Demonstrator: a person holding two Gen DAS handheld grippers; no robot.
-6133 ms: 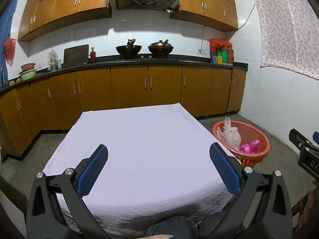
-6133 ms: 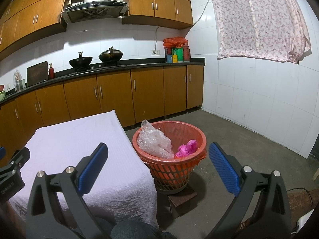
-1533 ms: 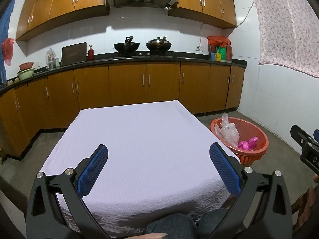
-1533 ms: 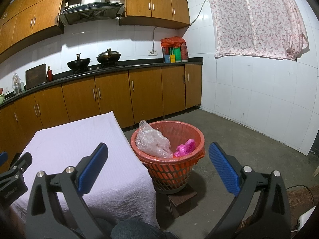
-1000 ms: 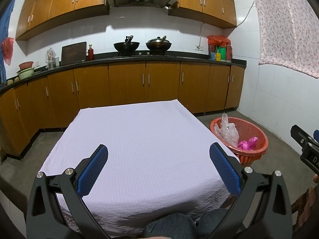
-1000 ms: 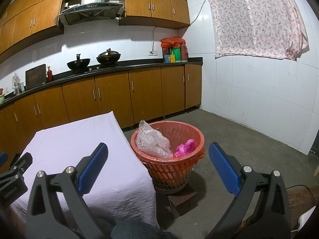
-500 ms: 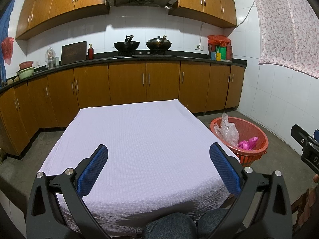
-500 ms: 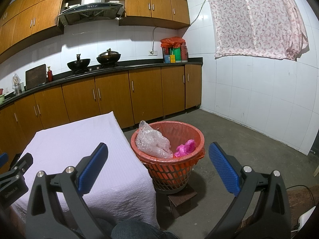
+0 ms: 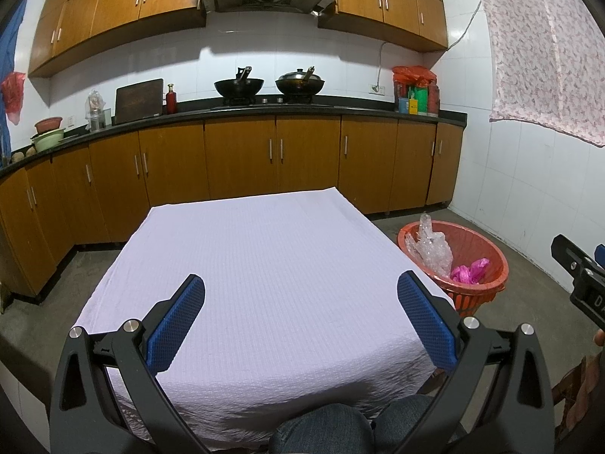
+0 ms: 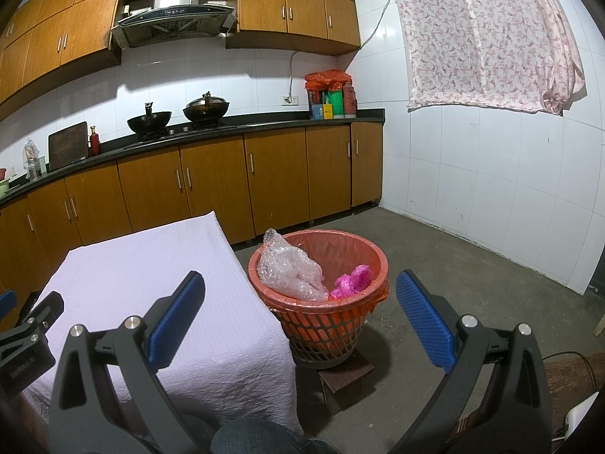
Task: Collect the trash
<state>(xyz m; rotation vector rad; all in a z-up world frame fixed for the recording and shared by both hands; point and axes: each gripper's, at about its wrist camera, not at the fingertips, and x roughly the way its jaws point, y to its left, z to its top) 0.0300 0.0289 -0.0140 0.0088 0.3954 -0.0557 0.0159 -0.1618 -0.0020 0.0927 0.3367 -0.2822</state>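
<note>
An orange basket (image 10: 321,317) lined with an orange bag stands on a small block on the floor, right of the table. It holds crumpled clear bubble wrap (image 10: 291,270) and a pink plastic bag (image 10: 351,278). The basket also shows in the left wrist view (image 9: 487,291). My left gripper (image 9: 300,317) is open and empty above the near end of the table's lilac cloth (image 9: 264,265). My right gripper (image 10: 300,316) is open and empty, held near the table's right edge with the basket between its fingers in view.
Wooden cabinets (image 9: 242,162) and a black counter with two woks (image 9: 268,85) run along the far wall. A white tiled wall with a pink cloth (image 10: 487,34) stands to the right. Grey floor (image 10: 472,276) surrounds the basket. My knees (image 9: 340,427) are at the table's near edge.
Both grippers have stayed open and almost still. The left view has shifted very slightly; nothing was picked up or let go.
</note>
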